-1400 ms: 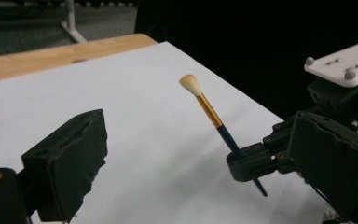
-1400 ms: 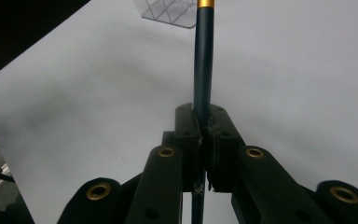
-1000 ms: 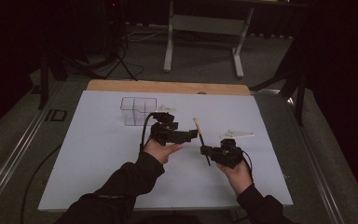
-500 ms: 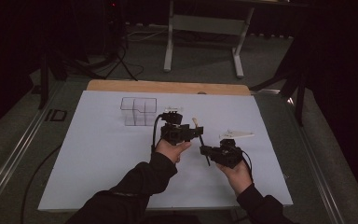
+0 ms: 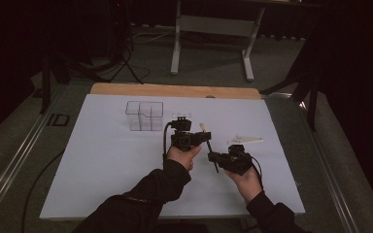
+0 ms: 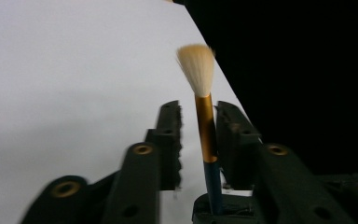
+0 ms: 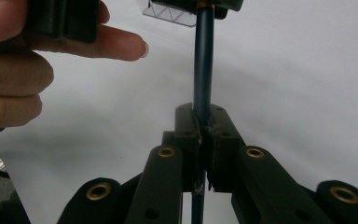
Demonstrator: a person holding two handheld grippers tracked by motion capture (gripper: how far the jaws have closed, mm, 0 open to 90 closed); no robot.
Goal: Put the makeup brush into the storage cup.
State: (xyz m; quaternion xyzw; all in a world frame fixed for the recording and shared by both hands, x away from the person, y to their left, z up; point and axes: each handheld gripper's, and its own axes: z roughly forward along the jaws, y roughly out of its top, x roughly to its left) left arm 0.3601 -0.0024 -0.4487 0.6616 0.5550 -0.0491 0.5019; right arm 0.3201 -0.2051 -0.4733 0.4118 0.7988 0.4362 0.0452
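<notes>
Two tongs meet on one brush [image 6: 205, 135] near the middle of the high view, above the white counter [image 5: 102, 165]. At the upper left of that view stands one clear box [image 5: 144, 116] with compartments. Then comes the left tongs [image 5: 190, 139]: in the left gripper view its jaws stand apart around the gold ferrule, with a gap on the left side, so I judge they do not yet clamp it. Right of it, the right tongs [image 7: 201, 133] are pressed together on the dark blue handle and carry the brush alone. One white flat thing [image 5: 245, 141] lies farther right on the counter; I cannot tell what it is.

The risk, I think, is in the passing. If the right tongs let go before the left close, the brush can drop to the counter. If both pull while clamped, the thin handle can twist or slip.
</notes>
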